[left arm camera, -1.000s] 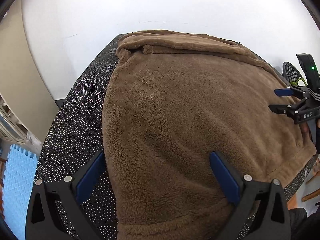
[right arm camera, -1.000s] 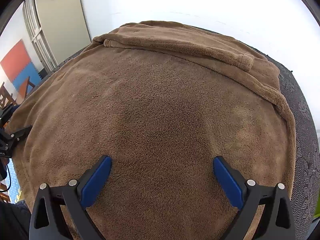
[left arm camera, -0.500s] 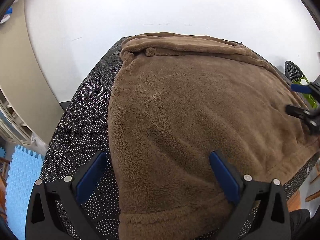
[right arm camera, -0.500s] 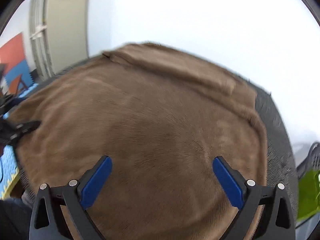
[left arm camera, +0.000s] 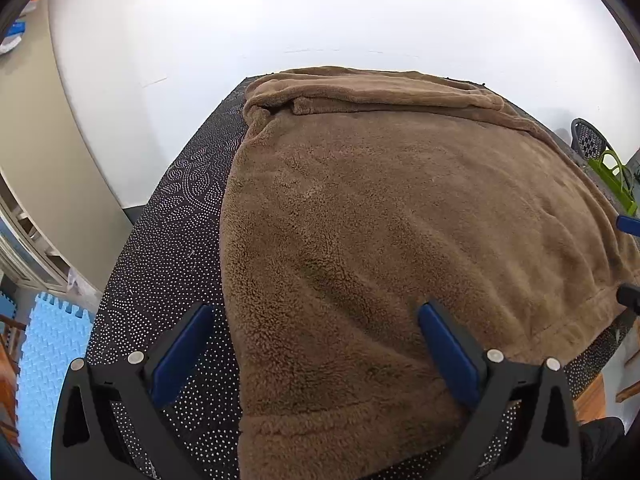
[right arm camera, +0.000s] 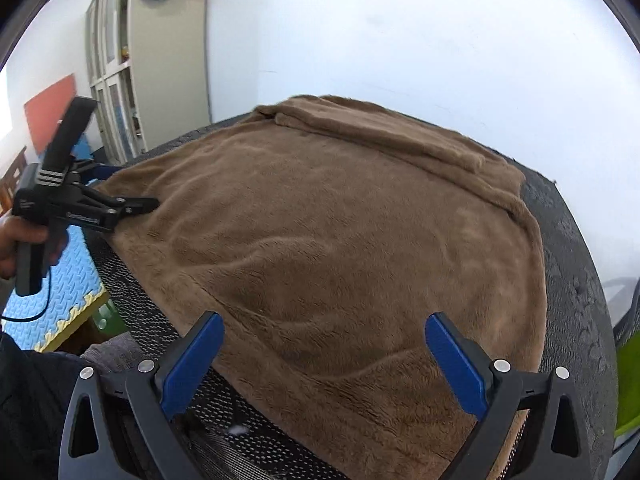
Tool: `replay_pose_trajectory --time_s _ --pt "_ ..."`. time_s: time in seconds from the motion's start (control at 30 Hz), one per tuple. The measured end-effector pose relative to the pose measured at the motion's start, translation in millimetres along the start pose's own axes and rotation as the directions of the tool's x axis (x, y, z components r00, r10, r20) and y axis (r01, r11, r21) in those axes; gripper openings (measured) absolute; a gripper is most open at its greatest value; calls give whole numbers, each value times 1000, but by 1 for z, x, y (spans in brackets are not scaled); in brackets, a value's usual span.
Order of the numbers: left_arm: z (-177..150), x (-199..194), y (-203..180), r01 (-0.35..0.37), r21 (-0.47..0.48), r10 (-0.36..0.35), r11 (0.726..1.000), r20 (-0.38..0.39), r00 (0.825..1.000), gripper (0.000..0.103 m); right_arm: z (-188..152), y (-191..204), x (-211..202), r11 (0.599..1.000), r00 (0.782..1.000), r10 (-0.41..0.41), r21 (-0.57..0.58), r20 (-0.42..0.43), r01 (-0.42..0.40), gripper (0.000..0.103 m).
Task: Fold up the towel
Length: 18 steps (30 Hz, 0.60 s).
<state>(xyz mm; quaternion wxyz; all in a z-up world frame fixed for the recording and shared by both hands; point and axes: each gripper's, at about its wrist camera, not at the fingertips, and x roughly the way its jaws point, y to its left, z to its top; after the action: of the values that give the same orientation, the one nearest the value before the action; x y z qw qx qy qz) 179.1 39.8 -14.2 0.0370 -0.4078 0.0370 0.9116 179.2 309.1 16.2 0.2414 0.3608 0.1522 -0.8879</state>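
The brown towel (left arm camera: 400, 240) lies spread across the dark dotted worktop (left arm camera: 168, 248), covering most of it; its far edge is already turned back on itself in a thick rolled band (left arm camera: 372, 92), while the near edge hangs at or just over the worktop's near rim. Its long axis appears to run left to right, so each near corner falls to its own tool. The left tool (left arm camera: 316, 360) sits over the near-left corner, jaws spread wide and holding nothing, with the left fingertip (left arm camera: 180, 352) above bare worktop and the right one above pile: the towel's left edge runs between them. In the right wrist view this same tool (right arm camera: 132, 204) is seen from the side at the towel's left edge, gripped by a hand (right arm camera: 24, 244). The right tool (right arm camera: 324, 364) is likewise fully open and empty, straddling the near-right part of the towel, whose near edge (right arm camera: 224, 308) slants across just ahead of its left fingertip. Judging by this, both tools are about equally placed to pinch the near edge and carry it toward the far band.
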Motion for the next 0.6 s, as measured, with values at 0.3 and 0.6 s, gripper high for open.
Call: replay_pose_trajectory --time_s 0.3,0.6 --pt "-20 -44 12 -10 117 1 993 81 997 103 -9 -18 -7 998 999 -25 65 34 22 102" --pt "-39 -62 20 105 186 -113 977 35 993 103 -10 -16 -16 999 998 -4 55 66 1 102"
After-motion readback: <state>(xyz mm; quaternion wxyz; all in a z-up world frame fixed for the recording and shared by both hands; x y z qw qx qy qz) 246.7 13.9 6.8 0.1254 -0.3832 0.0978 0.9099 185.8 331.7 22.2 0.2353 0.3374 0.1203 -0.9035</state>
